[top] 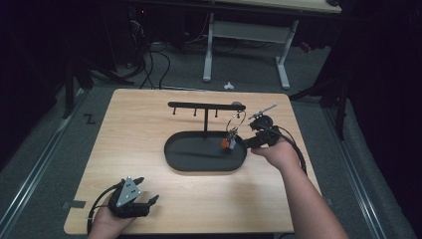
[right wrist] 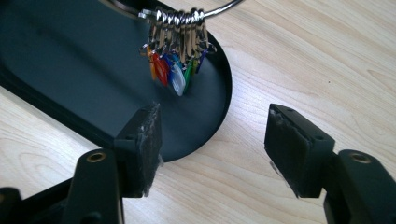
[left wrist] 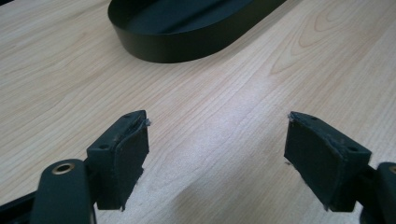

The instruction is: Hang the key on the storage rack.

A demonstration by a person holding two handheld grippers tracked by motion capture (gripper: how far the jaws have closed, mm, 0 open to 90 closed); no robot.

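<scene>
My right gripper (right wrist: 212, 149) has its jaws spread wide apart with nothing between them; in its own view they rise from the bottom edge over bare wood, the left one overlapping the rim of the black oval tray (right wrist: 219, 70). At the top centre of that view a metal key ring (right wrist: 182, 16) carries a bunch of small coloured tags (right wrist: 173, 70), red, orange, blue, green and clear, dangling over the tray's end. In the high view this gripper (top: 260, 133) sits right of centre, beside the tray (top: 199, 164), whose T-shaped hanger bar (top: 204, 105) stands above it. My left gripper (left wrist: 217, 156) is likewise open and empty, low over the table (left wrist: 243, 84); in the high view it (top: 144, 191) lies at lower left, well apart from the tray.
</scene>
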